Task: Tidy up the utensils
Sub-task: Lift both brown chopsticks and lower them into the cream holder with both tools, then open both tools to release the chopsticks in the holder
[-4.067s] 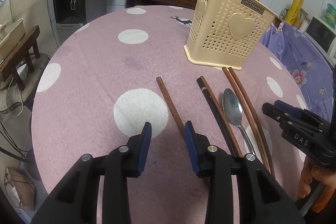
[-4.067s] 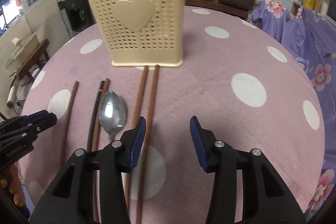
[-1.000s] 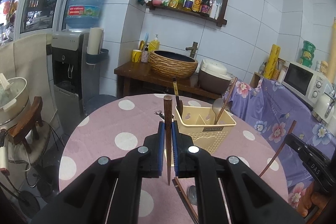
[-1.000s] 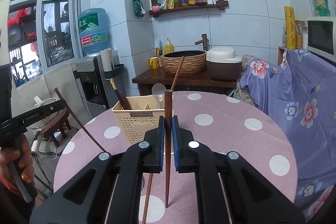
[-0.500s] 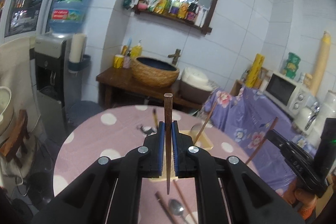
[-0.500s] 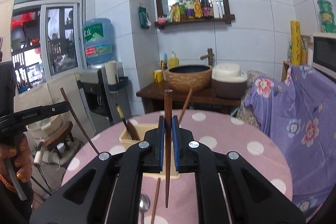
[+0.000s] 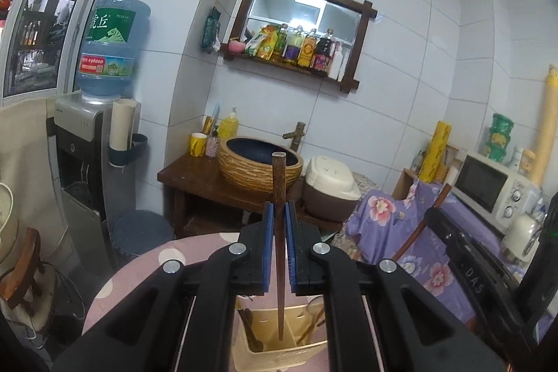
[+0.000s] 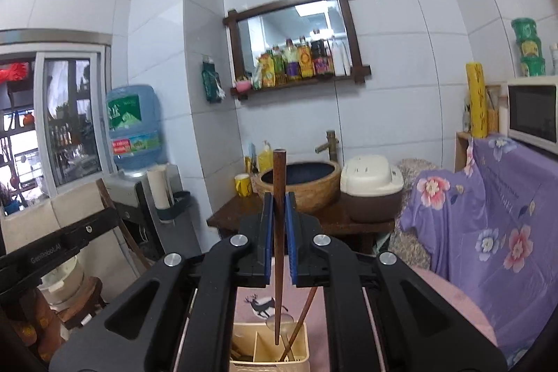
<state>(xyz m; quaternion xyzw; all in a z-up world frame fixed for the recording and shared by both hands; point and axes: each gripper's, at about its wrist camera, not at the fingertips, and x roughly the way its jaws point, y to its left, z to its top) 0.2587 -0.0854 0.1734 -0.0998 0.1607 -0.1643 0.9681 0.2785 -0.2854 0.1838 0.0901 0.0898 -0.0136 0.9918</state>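
Above the cutlery caddy (image 7: 279, 351): your left gripper (image 7: 278, 244) and right gripper (image 8: 278, 239) each clamp one upright chopstick (image 7: 279, 197), tips pointing down into its compartments.

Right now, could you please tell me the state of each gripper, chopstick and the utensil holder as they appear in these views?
Left gripper: shut on a chopstick.
Left chopstick: upright between the pads, tip above the holder.
Right gripper: shut on a chopstick.
Right chopstick: upright, tip hanging over the holder.
Utensil holder: standing upright on the table, already holding a spoon and chopsticks.
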